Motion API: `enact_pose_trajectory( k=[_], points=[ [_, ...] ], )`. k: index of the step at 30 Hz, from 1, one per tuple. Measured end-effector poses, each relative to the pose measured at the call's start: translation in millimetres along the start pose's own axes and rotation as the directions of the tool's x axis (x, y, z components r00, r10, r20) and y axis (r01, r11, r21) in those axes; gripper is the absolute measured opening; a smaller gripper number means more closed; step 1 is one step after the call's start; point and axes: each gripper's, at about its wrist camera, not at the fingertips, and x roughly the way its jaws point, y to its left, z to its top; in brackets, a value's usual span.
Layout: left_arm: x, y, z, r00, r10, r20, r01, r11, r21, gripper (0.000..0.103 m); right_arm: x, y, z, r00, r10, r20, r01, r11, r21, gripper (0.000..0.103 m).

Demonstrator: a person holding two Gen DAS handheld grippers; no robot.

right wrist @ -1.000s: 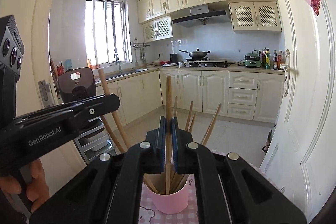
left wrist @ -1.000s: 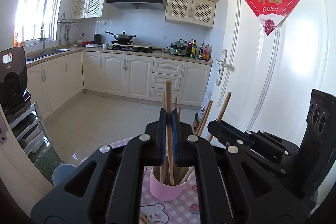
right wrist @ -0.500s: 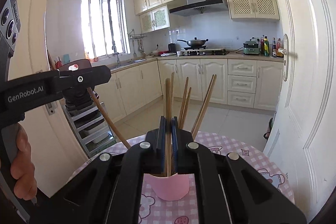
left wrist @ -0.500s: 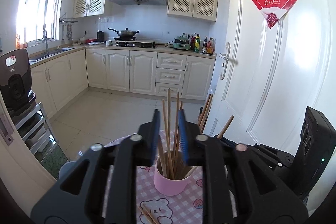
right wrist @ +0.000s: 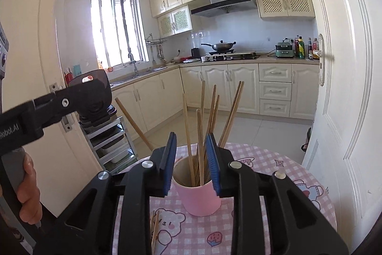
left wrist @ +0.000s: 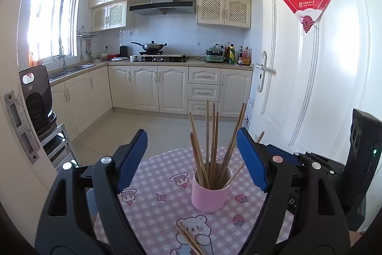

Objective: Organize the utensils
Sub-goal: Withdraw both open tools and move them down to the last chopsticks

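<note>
Chopsticks (left wrist: pixel 210 147) mostly stand in the pink cup (left wrist: pixel 209 195) on the checked tablecloth (left wrist: pixel 155 207), both the left gripper (left wrist: pixel 192 159) and right gripper (right wrist: pixel 191 164) are opening empty, and loose chopsticks (left wrist: pixel 188 240) remain uncollected nearby.

A plain pink round cup (left wrist: pixel 207 197) holds tan wooden chopsticks (left wrist: pixel 210 147) on a pink-and-white checked tablecloth (left wrist: pixel 155 212) printed with bears.
</note>
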Motion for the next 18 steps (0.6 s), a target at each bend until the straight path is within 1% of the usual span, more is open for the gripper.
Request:
enact_pose_trajectory(
  k=[2, 6, 9, 10, 12, 13, 14, 16, 18],
  points=[
    [-6, 6, -8, 1.000, 0.004, -0.010, -0.004, 1.000, -0.006, 0.080, -6, 2, 0, 1.000, 0.004, -0.003, -0.004, 1.000, 0.004, 0.026],
    [-13, 21, -30, 0.998, 0.022, -0.064, -0.024, 0.999, -0.023, 0.081, -15, 10, -10, 1.000, 0.013, -0.028, -0.013, 1.000, -0.002, 0.029],
    [-16, 35, -48, 0.993, 0.016, -0.115, -0.022, 0.999, -0.047, 0.081, -16, 17, -26, 0.996, 0.032, -0.079, -0.032, 0.999, -0.007, 0.032],
    [-15, 39, -56, 0.990, 0.014, -0.142, -0.022, 0.998, -0.061, 0.081, -14, 20, -33, 0.993, 0.045, -0.107, -0.046, 0.999, -0.011, 0.034],
    [-14, 46, -72, 0.980, 0.011, -0.199, -0.028, 0.996, -0.082, 0.081, -8, 27, -48, 0.981, 0.081, -0.178, -0.085, 0.996, -0.017, 0.041],
    [-13, 49, -79, 0.974, 0.008, -0.228, -0.030, 0.995, -0.093, 0.082, -3, 32, -56, 0.970, 0.093, -0.226, -0.102, 0.994, -0.028, 0.042],
    [-12, 51, -87, 0.967, 0.004, -0.256, -0.031, 0.995, -0.100, 0.083, 2, 37, -64, 0.960, 0.091, -0.265, -0.107, 0.993, -0.046, 0.044],
    [-7, 54, -102, 0.950, -0.003, -0.312, -0.033, 0.993, -0.111, 0.083, 14, 49, -84, 0.934, 0.061, -0.353, -0.103, 0.989, -0.102, 0.045],
    [-1, 55, -117, 0.929, -0.011, -0.371, -0.036, 0.992, -0.121, 0.083, 23, 55, -103, 0.902, 0.038, -0.430, -0.098, 0.988, -0.120, 0.046]
  ],
)
